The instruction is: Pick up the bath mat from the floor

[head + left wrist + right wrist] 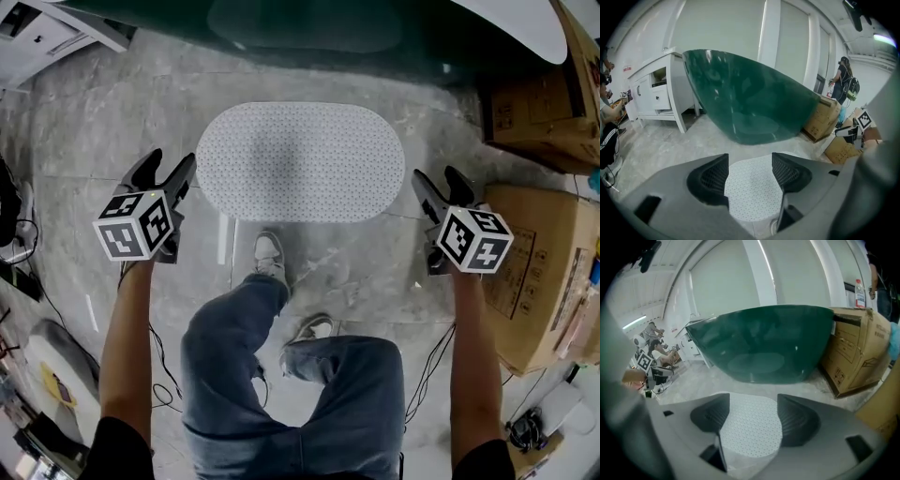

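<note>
1. So, I've got my left gripper and my right gripper out in front of me, one on each side of the bath mat.
2. That mat is a white oval with a dotted texture, lying flat on the grey marble-look floor, right in front of the dark green bathtub.
3. Left jaws are spread apart with nothing pinched. In the left gripper view I only see the mat on the floor through the gap, and the pads aren't touching it.
4. Same on the right: jaws spread, nothing between them, with the mat visible on the floor beyond the tips.
5. Both grippers point down and forward. The left sits just beside the mat's left end and the right just beside its right end.
6. My front shoe is near the mat's close edge but not on it.
7. Cardboard boxes are stacked off to my right, and a white cabinet stands left of the tub.
</note>
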Available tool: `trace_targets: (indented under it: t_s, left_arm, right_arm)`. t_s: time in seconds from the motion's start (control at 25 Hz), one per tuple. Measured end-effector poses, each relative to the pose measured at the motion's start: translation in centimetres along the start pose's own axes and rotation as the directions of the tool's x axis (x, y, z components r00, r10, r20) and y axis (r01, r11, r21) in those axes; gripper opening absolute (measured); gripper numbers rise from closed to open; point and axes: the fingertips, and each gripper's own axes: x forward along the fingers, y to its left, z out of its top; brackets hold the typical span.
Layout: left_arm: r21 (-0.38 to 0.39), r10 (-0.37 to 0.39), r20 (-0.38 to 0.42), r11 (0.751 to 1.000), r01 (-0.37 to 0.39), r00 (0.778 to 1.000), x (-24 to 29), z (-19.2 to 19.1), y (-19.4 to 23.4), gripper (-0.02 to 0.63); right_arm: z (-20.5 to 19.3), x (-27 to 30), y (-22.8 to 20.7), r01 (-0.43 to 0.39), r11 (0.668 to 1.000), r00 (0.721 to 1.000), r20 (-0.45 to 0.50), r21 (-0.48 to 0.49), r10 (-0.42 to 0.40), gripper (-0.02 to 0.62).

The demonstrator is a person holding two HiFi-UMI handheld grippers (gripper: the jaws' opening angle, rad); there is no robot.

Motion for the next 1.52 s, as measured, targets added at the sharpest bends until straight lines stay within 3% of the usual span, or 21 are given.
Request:
trace_targets:
  t_s: [0.48, 0.88, 1.2, 1.36, 1.52]
  left_arm:
    - [0.033, 0.016, 0.037, 0.999, -0.017, 0.999, 9.5, -7.8, 3.1, 0.322]
    - [0.03, 0.035, 0.057, 0.999, -0.036, 0.998, 14.4, -13.1, 5.4, 0.333]
    - [0.011, 0.01, -0.01, 1.0, -0.01, 1.0, 19.2, -18.2, 7.6, 0.348]
    - [-0.041, 0.003, -0.071, 0.999, -0.006, 0.997, 21.3, -21.4, 8.5, 0.362]
    - [-0.029, 0.024, -0.114, 0.999, -0.027, 0.993, 22.3, -22.7, 10.4, 0.374]
  right_arm:
    - [-9.0, 10.8, -3.7, 0.024, 0.999, 0.999, 0.035, -0.03, -0.023, 0.344]
    - [-13.6, 16.3, -6.0, 0.042, 0.999, 0.998, 0.052, -0.03, -0.041, 0.359]
    - [-16.9, 18.9, -7.6, 0.058, 0.997, 0.998, -0.022, -0.052, -0.059, 0.368]
    - [-18.6, 19.9, -8.7, 0.066, 0.997, 0.996, -0.061, -0.033, -0.068, 0.38]
    - [-20.4, 21.1, -9.9, 0.084, 0.996, 0.99, -0.111, -0.003, -0.084, 0.394]
